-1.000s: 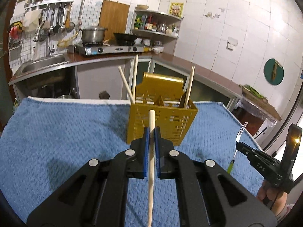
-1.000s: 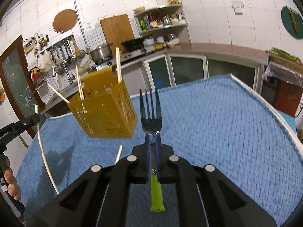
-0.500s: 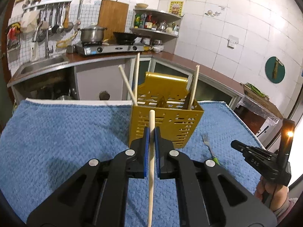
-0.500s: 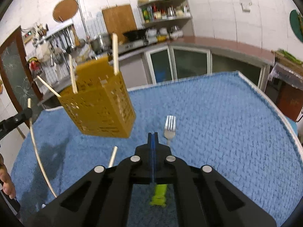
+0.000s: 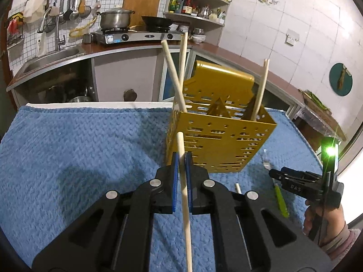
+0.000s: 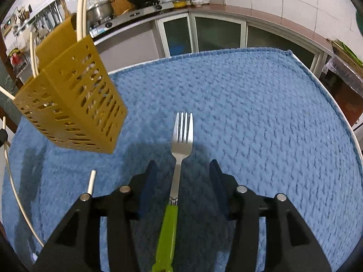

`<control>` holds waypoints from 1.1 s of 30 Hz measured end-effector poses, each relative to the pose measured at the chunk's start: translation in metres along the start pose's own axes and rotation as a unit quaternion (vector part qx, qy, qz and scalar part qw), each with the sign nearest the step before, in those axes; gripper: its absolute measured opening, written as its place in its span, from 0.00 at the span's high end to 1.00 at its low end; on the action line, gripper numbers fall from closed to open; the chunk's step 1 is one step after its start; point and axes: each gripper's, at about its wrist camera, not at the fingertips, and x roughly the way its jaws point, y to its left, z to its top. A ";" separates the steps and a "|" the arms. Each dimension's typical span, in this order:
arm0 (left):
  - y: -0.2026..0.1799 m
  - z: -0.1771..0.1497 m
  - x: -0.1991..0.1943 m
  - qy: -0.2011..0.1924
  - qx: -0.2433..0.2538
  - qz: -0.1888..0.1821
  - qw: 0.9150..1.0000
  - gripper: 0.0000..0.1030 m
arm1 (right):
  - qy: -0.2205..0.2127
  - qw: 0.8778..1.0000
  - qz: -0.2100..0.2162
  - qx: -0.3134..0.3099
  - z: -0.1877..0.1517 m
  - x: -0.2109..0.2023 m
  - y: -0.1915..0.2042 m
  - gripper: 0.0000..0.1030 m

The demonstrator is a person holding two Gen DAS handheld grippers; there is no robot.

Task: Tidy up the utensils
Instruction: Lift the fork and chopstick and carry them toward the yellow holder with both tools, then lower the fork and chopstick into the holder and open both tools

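**Left wrist view: chopstick pinched, fork lying free**

In the left wrist view, the left claw [image 5: 180, 158] is pinching a wooden chopstick [image 5: 185, 195] between its blue pads [image 5: 174, 181], the stick running from six o'clock up to its tip just in front of the yellow perforated utensil holder [image 5: 221, 140]. The holder is standing at about one o'clock on the blue towel [image 5: 79, 147] covering the desk, and three more chopsticks [image 5: 175, 83] are leaning out of its top. At three o'clock the right claw [image 5: 275, 174] is hovering over a green-handled fork [image 5: 280, 198], a person's hand [image 5: 322, 219] gripping its handle. A loose chopstick [image 5: 238, 187] is lying at the holder's foot.

In the right wrist view, the right claw [image 6: 181, 174] is opening, its pads standing clear of the fork [image 6: 179, 158], which is lying flat on the towel [image 6: 261, 117] between them, tines toward twelve o'clock. The holder [image 6: 74, 111] is sitting at ten o'clock; the loose chopstick [image 6: 91, 181] is lying at eight o'clock.
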 end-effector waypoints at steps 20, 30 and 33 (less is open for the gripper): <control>-0.002 -0.005 0.034 0.031 0.001 0.014 0.999 0.95 | 0.063 0.997 -0.053 -0.010 0.019 0.023 0.017 0.94; -0.007 0.000 0.014 0.003 0.009 0.017 1.000 0.95 | -0.035 0.999 0.017 0.029 0.003 -0.026 -0.001 0.94; -0.010 0.003 0.003 -0.015 0.012 0.017 1.000 0.95 | -0.078 0.995 0.039 0.038 0.000 -0.046 -0.003 0.94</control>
